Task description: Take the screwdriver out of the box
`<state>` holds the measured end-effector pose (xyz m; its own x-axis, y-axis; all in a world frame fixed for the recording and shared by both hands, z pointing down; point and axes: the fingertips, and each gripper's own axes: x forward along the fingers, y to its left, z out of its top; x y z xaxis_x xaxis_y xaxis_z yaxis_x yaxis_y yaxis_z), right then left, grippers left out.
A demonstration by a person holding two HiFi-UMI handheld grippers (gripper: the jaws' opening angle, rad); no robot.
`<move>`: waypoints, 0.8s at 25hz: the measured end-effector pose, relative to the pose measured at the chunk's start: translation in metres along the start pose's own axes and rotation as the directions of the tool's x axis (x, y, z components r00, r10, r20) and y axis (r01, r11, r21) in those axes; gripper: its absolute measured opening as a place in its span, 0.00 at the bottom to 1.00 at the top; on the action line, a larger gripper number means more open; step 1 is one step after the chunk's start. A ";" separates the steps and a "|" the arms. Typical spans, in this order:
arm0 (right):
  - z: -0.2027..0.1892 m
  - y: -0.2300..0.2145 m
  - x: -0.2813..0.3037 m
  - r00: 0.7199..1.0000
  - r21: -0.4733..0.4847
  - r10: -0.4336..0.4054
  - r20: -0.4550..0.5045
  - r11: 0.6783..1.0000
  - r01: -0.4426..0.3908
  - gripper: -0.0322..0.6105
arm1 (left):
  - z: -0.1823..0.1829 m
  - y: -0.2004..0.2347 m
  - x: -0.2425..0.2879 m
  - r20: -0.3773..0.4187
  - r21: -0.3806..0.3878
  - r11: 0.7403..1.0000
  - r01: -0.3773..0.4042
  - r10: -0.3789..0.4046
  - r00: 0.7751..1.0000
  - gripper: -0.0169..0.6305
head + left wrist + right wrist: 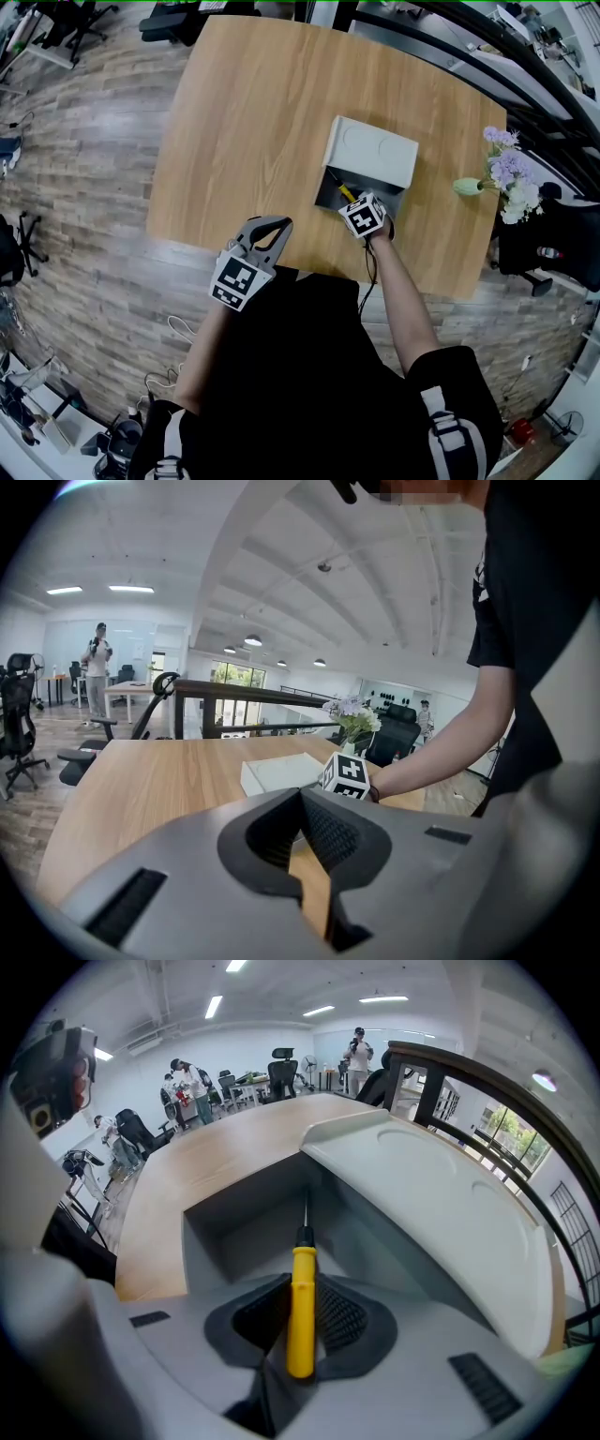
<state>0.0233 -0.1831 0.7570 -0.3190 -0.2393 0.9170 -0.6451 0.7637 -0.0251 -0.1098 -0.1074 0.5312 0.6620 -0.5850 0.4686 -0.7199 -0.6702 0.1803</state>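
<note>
On the wooden table (pixel 253 112), right gripper (pixel 302 1321) clamps screwdriver (pixel 302 1279) at box (pixel 239 1227).

A vase of flowers (pixel 504 176) is set at the edge of the wooden counter (pixel 253 112), which is surrounded by plank flooring (pixel 84 187).

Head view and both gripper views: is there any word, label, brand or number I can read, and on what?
No text can be read in any view.
Left marker cube, right marker cube: black-and-white square patterns only, no letters.
Box lid: no print visible.
Screwdriver: plain yellow handle.
Small white mark on the person's shirt: too small to read.
</note>
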 end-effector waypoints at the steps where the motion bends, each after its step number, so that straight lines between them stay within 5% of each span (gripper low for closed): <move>1: 0.000 0.000 0.000 1.000 0.001 -0.004 0.001 1.000 0.004 0.19 | 0.000 0.000 0.000 0.001 0.003 1.000 0.003 -0.003 1.000 0.06; 9: -0.005 -0.006 -0.009 0.997 0.093 -0.068 0.028 0.994 0.065 0.19 | -0.002 0.002 -0.012 0.009 0.024 0.999 0.041 -0.041 0.999 0.06; 20: -0.012 0.004 -0.041 0.989 -0.010 -0.147 0.011 0.989 0.147 0.19 | 0.002 -0.006 -0.012 0.036 0.052 0.992 0.114 -0.116 0.993 0.06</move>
<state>0.0419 -0.1629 0.7244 -0.2282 -0.3551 0.9065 -0.6782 0.7261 0.1137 -0.1135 -0.0969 0.5228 0.7482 -0.5195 0.4126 -0.6278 -0.7555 0.1872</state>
